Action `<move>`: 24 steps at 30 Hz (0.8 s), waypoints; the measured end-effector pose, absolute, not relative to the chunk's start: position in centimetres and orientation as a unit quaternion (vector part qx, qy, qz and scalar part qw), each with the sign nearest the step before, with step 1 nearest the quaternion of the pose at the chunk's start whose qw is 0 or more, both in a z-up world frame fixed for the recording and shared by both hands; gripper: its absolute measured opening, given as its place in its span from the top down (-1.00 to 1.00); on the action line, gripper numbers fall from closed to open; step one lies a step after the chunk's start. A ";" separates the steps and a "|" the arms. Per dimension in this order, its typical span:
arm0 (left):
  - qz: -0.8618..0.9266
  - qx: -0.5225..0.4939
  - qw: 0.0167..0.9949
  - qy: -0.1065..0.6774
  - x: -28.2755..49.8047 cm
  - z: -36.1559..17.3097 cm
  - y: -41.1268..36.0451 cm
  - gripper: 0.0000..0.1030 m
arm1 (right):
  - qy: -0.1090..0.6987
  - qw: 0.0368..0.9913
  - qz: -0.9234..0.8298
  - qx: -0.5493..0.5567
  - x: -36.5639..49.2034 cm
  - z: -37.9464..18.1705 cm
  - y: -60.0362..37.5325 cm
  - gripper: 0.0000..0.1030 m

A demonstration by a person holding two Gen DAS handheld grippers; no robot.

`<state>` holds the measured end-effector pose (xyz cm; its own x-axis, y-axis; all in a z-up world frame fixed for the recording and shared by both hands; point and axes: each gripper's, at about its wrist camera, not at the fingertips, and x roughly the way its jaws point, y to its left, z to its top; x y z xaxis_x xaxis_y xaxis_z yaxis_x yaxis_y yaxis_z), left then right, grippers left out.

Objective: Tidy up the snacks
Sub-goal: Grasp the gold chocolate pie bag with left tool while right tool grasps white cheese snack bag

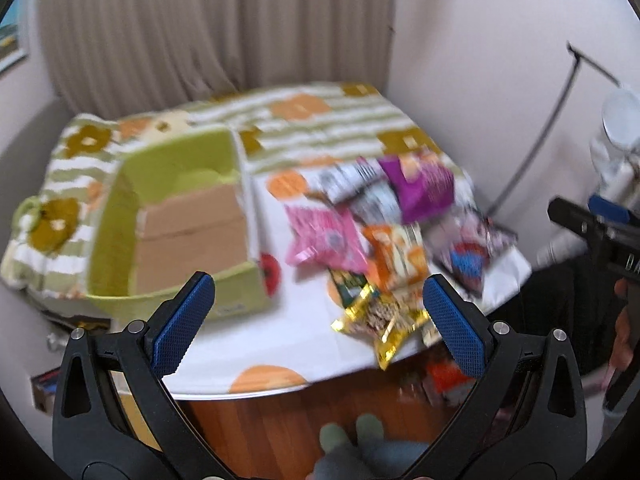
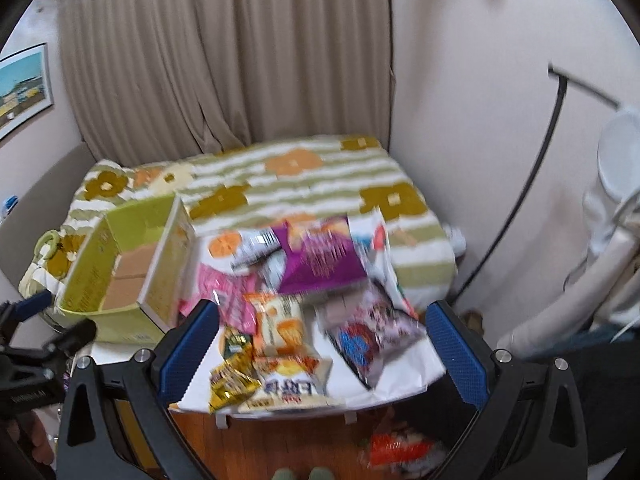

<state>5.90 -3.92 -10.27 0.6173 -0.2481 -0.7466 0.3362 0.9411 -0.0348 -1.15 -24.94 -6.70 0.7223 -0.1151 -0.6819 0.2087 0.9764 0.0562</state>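
Note:
A pile of snack bags lies on the white table (image 1: 288, 344): a pink bag (image 1: 326, 240), an orange bag (image 1: 398, 258), a purple bag (image 1: 422, 186), a gold bag (image 1: 380, 322) at the front edge. An empty green box (image 1: 180, 216) stands to their left. My left gripper (image 1: 318, 312) hovers open above the table's front edge, nothing between its fingers. In the right wrist view the same purple bag (image 2: 320, 260), orange bag (image 2: 280, 322) and gold bag (image 2: 232, 380) lie ahead of my open right gripper (image 2: 322, 344), and the green box (image 2: 124, 272) sits left.
A striped, flower-patterned blanket (image 2: 304, 184) covers the bed behind the table, with a curtain (image 2: 224, 52) beyond. More packets (image 2: 396, 448) lie on the wooden floor under the table. A white wall and black cable (image 2: 532, 184) stand to the right.

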 end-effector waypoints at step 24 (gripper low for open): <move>-0.294 0.172 0.788 0.513 10.0 -28.5 -13.3 -0.92 | 0.547 0.814 -0.027 0.194 5.3 -24.6 -26.9 -0.96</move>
<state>10.04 -13.31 -28.45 0.3012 -0.2873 -0.9093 0.6403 0.7675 -0.0305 5.26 -26.91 -24.63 0.3996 0.1675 -0.9012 0.2566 0.9234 0.2854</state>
